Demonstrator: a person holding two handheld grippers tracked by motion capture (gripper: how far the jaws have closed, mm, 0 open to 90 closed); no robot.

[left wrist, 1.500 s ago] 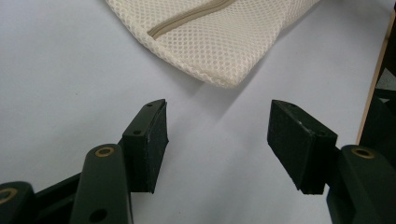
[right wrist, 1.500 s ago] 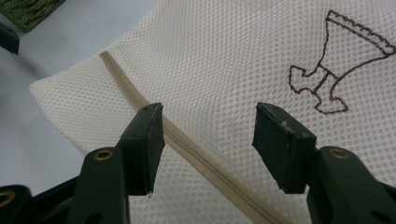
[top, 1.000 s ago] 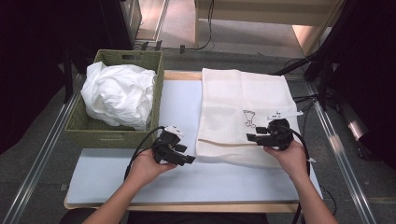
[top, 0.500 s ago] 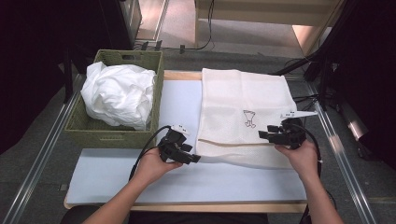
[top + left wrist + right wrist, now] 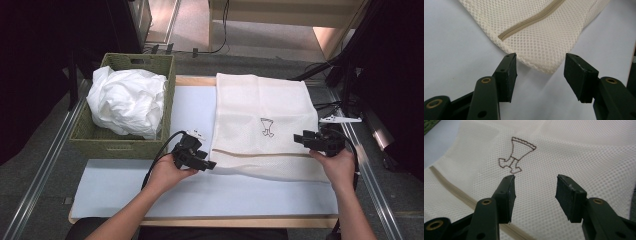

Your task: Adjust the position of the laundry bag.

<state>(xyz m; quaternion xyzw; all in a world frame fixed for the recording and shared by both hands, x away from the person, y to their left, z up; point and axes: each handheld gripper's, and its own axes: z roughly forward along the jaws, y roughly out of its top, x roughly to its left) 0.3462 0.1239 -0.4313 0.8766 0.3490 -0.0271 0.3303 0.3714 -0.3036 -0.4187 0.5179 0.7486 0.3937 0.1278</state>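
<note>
The mesh laundry bag [image 5: 262, 125] lies flat on the table [image 5: 150, 182] (basket [image 5: 165, 85] beside it). My left gripper [image 5: 540, 68] straddles its near corner, jaws spread; my right gripper [image 5: 535, 192], jaws apart but just closing, hovers over the mesh, gripping nothing
</note>
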